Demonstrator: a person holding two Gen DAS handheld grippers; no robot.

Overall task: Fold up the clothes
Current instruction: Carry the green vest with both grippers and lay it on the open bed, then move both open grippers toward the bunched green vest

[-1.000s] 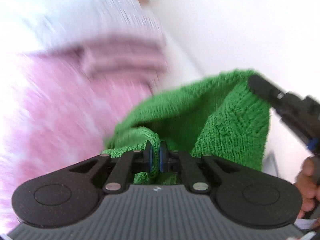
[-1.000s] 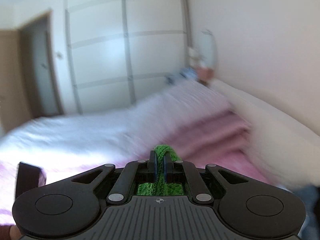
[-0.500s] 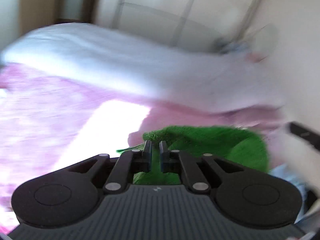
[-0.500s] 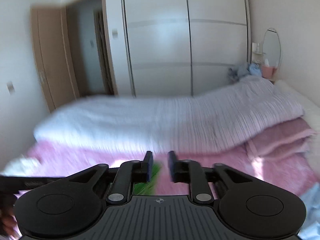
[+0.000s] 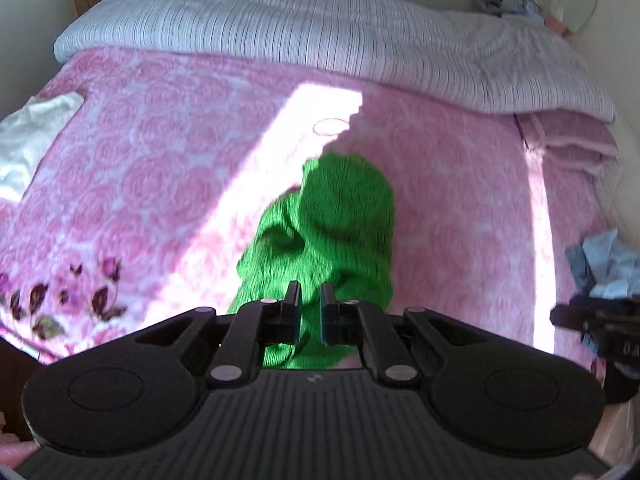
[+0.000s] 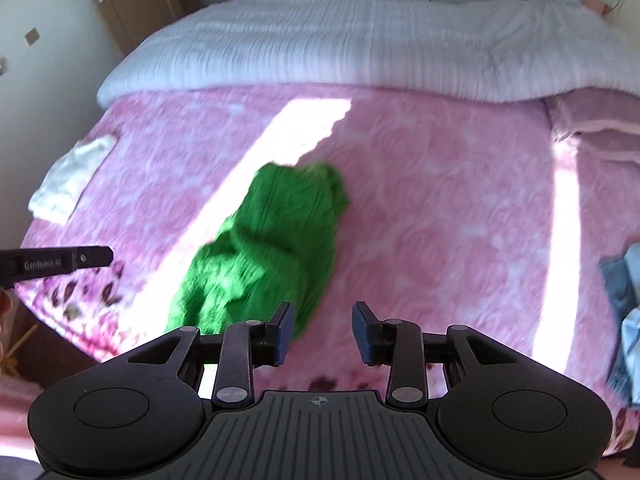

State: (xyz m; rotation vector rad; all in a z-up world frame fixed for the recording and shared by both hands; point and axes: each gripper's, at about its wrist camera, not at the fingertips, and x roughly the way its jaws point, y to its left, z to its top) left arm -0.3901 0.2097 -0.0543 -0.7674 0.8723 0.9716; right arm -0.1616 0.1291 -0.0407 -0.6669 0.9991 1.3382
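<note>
A green knit garment (image 5: 340,220) lies bunched on the pink rose-patterned bedspread (image 5: 140,140). My left gripper (image 5: 310,308) points down at its near end, the jaws almost together with green knit pinched between them. In the right wrist view the same garment (image 6: 272,256) stretches away from the near left. My right gripper (image 6: 323,328) hovers just right of it, its jaws opening, with only bedspread (image 6: 440,200) showing between them. The left gripper's tip (image 6: 60,264) pokes in at the left edge, and the right gripper (image 5: 592,320) shows at the far right of the left wrist view.
A striped white duvet (image 6: 360,48) is heaped across the far side of the bed. A white cloth (image 6: 76,176) lies at the left edge, crumpled blue clothes (image 6: 624,300) at the right edge, and a folded pink blanket (image 6: 600,116) at the far right. Wardrobe and door stand behind.
Both grippers swung down toward the bed. The green garment, earlier held up between them, now lies on the bedspread. The right gripper let go and its jaws have spread.
</note>
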